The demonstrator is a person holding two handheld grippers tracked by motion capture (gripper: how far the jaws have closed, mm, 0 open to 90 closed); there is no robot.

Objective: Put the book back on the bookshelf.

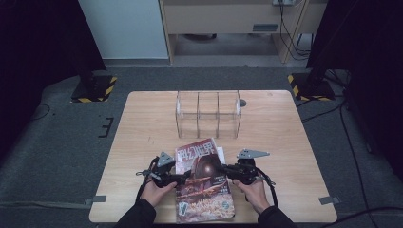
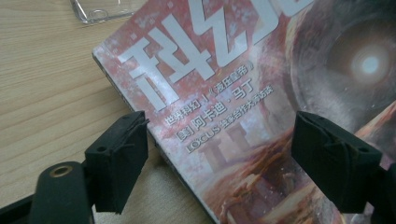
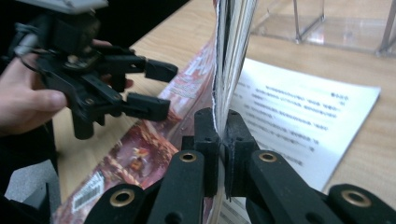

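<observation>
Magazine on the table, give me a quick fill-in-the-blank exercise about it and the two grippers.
1. The right gripper is shut on the edge of the ____.
2. The left gripper has its jaws ____, one on each side of the magazine's spine edge.
3. Behind the magazine stands a clear ____ with three compartments.
4. Under the lifted magazine lies a printed sheet of ____.

Missing words: magazine; open; rack; paper
</observation>
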